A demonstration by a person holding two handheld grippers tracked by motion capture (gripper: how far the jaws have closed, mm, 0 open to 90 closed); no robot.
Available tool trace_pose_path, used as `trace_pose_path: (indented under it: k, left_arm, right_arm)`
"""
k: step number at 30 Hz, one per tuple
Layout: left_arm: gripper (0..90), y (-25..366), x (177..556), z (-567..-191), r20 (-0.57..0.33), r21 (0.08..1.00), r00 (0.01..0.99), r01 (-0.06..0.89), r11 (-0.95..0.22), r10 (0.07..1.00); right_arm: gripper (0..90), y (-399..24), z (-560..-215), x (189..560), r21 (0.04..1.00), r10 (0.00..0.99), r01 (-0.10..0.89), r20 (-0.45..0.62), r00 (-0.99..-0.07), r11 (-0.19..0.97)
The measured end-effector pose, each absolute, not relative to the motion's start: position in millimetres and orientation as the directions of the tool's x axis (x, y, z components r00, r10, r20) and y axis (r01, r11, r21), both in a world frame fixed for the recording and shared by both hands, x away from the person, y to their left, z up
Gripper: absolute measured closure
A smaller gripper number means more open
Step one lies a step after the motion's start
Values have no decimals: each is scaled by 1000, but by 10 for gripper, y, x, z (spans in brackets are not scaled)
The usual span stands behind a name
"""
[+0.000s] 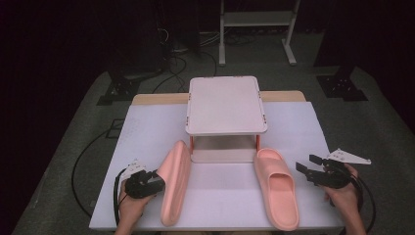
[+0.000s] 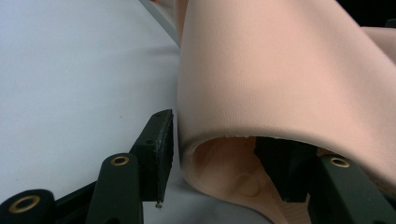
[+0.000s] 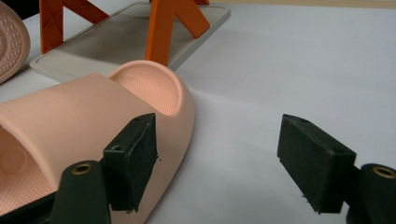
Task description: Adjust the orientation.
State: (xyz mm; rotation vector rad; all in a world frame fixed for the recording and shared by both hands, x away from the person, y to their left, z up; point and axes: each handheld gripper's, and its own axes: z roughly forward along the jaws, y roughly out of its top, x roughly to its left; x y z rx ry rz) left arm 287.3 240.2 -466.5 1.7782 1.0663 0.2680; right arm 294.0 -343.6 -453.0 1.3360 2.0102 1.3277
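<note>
Left slipper (image 1: 175,182), near the table's (image 1: 230,200) front edge: my left claw (image 2: 212,154) clamps its strap. Its long axis runs front to back. My right claw (image 1: 307,166) gapes empty beside the right slipper (image 1: 277,188).

Black grippers (image 1: 147,182), brass screws, seemingly grey plates.

My left tool (image 1: 157,182) grips a soft, matt pink foam slipper (image 1: 175,181) — smooth outside. My tool pads (image 3: 135,161) look black and rough — the tabletop (image 1: 225,191) is plain matt white.

Bright, even light falls on the white table (image 1: 298,127) mid-frame; the room along the top and sides stays dark. Soft shadows, slight blur throughout.
</note>
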Motion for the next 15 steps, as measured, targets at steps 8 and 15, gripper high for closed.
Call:
trace_pose_path:
  k: [8, 15]
  left_arm:
    - [450, 2308, 2868, -4612, -269, 849, 606, 516, -112, 749]
    - [438, 2255, 2878, -4588, -266, 854, 613, 507, -113, 744]
  right_arm:
    - [280, -3436, -4529, 2940, 860, 862, 500, 175, -475, 101]
    - [280, -3441, -4528, 2937, 859, 863, 503, 181, -472, 95]
